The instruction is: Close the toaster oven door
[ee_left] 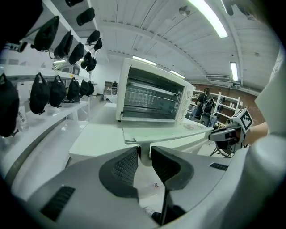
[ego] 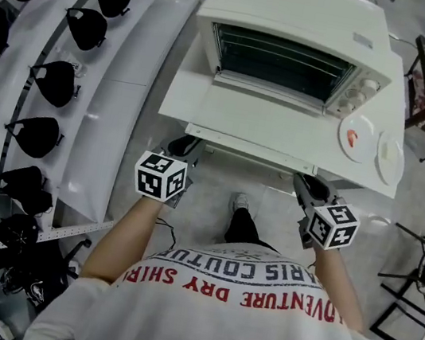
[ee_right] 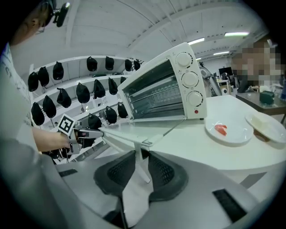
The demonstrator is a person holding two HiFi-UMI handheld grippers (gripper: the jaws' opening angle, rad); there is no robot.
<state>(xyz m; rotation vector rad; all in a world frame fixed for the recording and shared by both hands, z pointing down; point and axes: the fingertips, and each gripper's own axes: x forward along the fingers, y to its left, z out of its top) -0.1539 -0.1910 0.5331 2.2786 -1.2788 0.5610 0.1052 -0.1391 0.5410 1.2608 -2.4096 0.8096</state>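
Jaws, left gripper [ee_left: 144, 154]: pinching door handle [ego: 247, 155] post.
Jaws, right gripper [ee_right: 142, 155]: pinching handle's other post.
Door [ego: 246, 114]: open, roughly level, on toaster oven [ego: 302, 19].
Oven: wire rack [ego: 280, 55] inside.
Plate [ego: 365, 125]: red morsel [ego: 352, 137]; on surface [ee_right: 250, 156] beside oven.

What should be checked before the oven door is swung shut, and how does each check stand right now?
1. Left gripper gripping door handle: ok, fingers clamp its left end.
2. Right gripper gripping the handle's right end: ok.
3. Oven door bare: ok.
4. Oven opening free of anything sticking out: ok.
5. Plate clear of the door's swing: ok, beside it.
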